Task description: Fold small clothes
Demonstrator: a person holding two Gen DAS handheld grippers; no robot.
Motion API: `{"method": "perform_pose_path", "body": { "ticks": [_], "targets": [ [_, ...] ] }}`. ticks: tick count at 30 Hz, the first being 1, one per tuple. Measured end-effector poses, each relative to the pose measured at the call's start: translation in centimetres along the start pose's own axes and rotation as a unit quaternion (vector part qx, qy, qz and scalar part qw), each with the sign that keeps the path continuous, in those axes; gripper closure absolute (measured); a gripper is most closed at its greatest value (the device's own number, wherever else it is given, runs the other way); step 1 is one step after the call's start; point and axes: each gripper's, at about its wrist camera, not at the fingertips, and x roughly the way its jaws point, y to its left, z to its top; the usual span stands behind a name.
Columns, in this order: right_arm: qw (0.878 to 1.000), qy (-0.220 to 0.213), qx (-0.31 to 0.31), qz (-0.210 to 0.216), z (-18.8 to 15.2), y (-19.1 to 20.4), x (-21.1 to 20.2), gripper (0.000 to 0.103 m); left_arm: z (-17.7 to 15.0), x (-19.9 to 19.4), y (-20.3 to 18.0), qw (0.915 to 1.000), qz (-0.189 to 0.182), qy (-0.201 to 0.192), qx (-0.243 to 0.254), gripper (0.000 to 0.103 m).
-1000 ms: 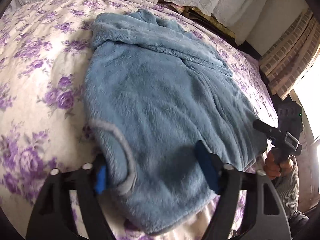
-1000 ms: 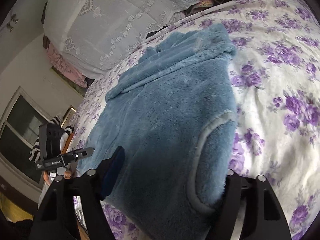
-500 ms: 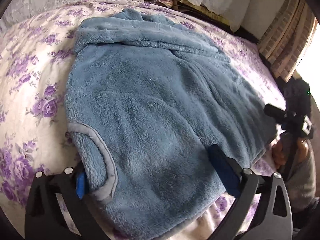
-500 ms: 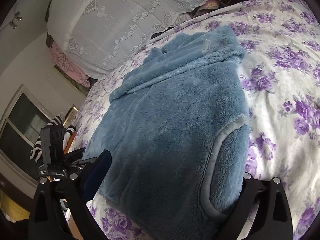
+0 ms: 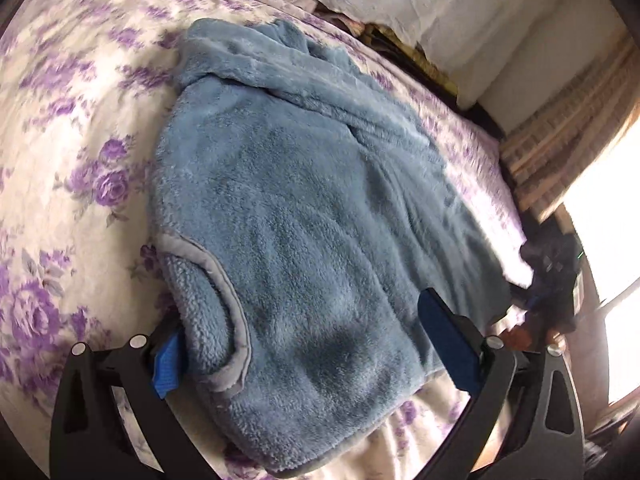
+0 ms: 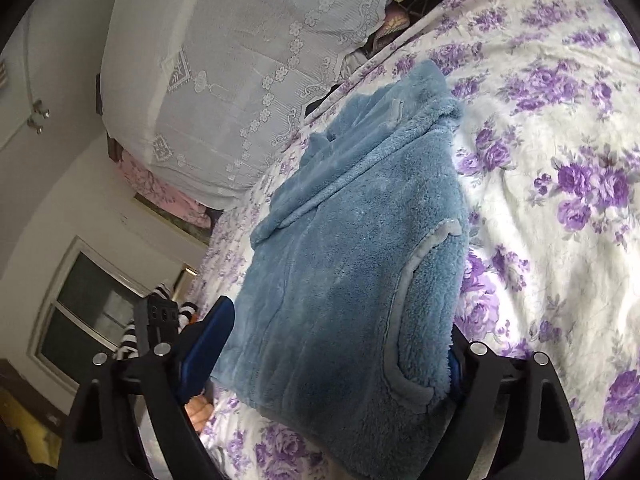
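A blue fleece garment (image 5: 300, 220) with grey-trimmed armholes lies flat on the purple-flowered bedspread (image 5: 80, 160), hood end away from me. My left gripper (image 5: 308, 356) stands open wide, and the garment's near corner lies loose between its blue pads (image 5: 168, 364). In the right wrist view the same garment (image 6: 352, 260) fills the middle. My right gripper (image 6: 332, 356) straddles its other near corner with jaws closing. One pad (image 6: 208, 344) shows at the fleece's edge; the other is mostly hidden behind it. Each gripper shows small in the other's view: right gripper (image 5: 556, 276), left gripper (image 6: 156, 320).
A white lace-covered pile (image 6: 240, 80) stands at the head of the bed. The bed's near edge runs under both grippers. A brick wall (image 5: 560, 120) and a bright window lie to the right, a dark window (image 6: 88, 312) to the left. A striped sleeve (image 6: 132, 336) holds the left gripper.
Both grippers' jaws have spread wider around the garment's near corners, and the right's have since narrowed a little. Both views have shifted and rolled slightly. The garment lies as before.
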Motion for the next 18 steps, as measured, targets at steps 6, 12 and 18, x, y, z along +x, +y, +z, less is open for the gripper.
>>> {"method": "perform_pose_path", "body": {
  "ticks": [6, 12, 18],
  "targets": [
    [1.000, 0.016, 0.003, -0.021, 0.2, -0.1, 0.4, 0.019, -0.2, -0.1, -0.6, 0.9977, 0.063, 0.000, 0.023, 0.055],
    [0.998, 0.030, -0.013, -0.050, -0.7, 0.5, -0.2, 0.050, 0.1, -1.1, 0.5, 0.9993, 0.036, -0.006, -0.001, 0.088],
    [0.997, 0.046, -0.011, -0.065, -0.8, -0.3, 0.4, 0.084, 0.0, -1.2, 0.0, 0.9986, 0.049, -0.010, 0.016, 0.090]
  ]
}}
